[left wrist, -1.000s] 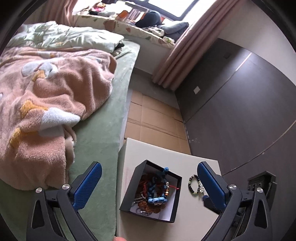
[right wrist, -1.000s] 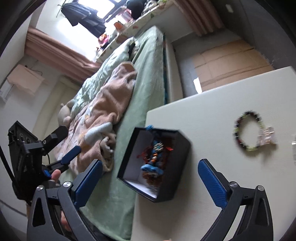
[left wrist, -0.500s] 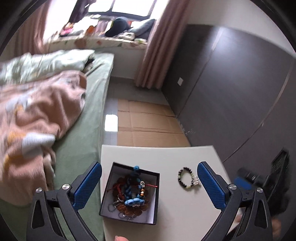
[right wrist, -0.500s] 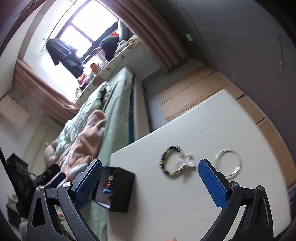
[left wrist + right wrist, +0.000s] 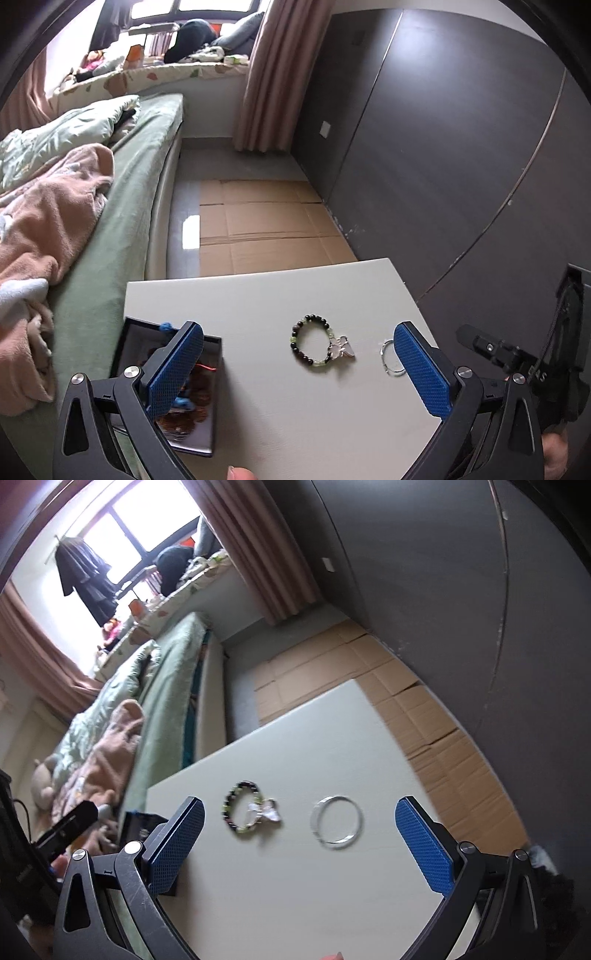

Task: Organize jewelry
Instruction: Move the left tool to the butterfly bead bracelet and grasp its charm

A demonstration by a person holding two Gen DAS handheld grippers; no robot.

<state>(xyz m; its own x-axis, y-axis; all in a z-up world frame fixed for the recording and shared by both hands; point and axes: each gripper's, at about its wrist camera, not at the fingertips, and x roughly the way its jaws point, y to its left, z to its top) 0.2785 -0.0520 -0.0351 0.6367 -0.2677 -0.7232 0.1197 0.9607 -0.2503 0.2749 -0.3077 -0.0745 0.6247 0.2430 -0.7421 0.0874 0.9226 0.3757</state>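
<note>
Item: pale cream rectangular tabletop (image 5: pixel 258 295), standing beside a bed with a green sheet (image 5: pixel 122 206) and a rumpled pink fleece blanket (image 5: pixel 44 229).

Item: black open-topped square jewellery box (image 5: pixel 199 398), at the table's left edge, holding a tangle of blue, red and brown beaded pieces. In the left wrist view it sat behind the left finger of the left gripper (image 5: pixel 299 373), partly hidden by it.

Item: bracelet of black and pale green beads with a pinkish-white charm (image 5: pixel 319 347), lying flat on the table, well right of the box and apart from it. It fell between the two blue pads of the left gripper, ahead of them and untouched.

Item: thin silver bangle (image 5: pixel 337 822), flat on the table just right of the bracelet, not touching it. It lay between the pads of the right gripper (image 5: pixel 299 853), slightly right of centre.

Both grippers hung above the table with jaws spread wide, holding nothing.

Floor beyond the table: flattened brown cardboard sheets (image 5: pixel 266 229).
</note>
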